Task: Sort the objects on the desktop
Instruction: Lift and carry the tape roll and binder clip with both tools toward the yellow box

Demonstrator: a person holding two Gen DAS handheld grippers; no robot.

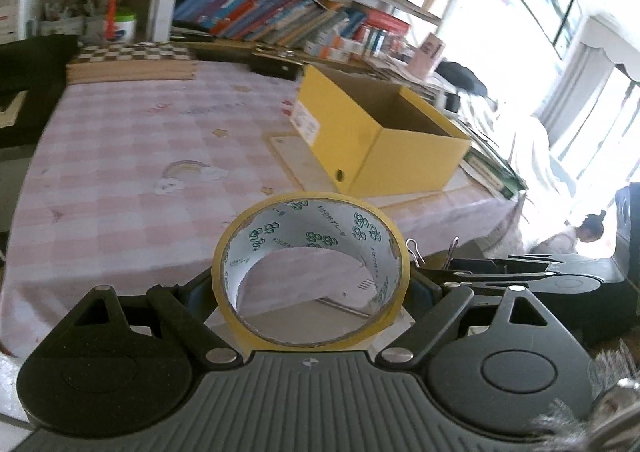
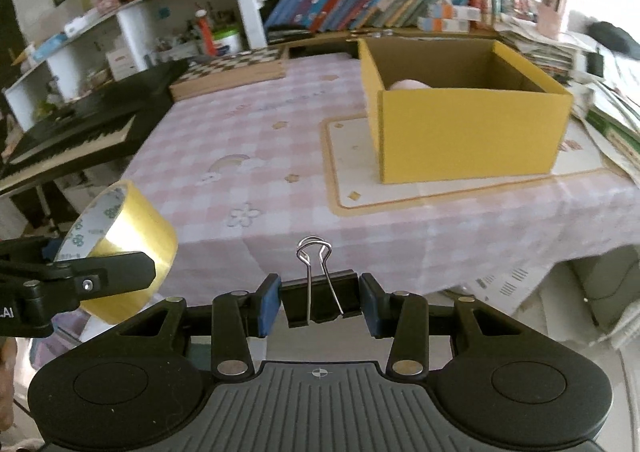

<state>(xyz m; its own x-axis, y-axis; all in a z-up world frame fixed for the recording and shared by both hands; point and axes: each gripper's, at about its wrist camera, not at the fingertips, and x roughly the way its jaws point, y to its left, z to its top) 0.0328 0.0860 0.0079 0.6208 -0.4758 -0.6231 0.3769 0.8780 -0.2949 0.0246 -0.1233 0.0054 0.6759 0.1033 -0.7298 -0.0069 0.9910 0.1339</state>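
Yellow tape roll clamped in left gripper, black binder clip clamped in right gripper, both lower frame, undelivered; yellow box, upper right, already holds one pale item

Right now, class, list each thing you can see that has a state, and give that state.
Left tongs: shut on the tape roll.
Tape roll: held off the table, on edge.
Right tongs: shut on the binder clip.
Binder clip: held, wire handles up.
Yellow box: open, upright on the table; something pale inside.
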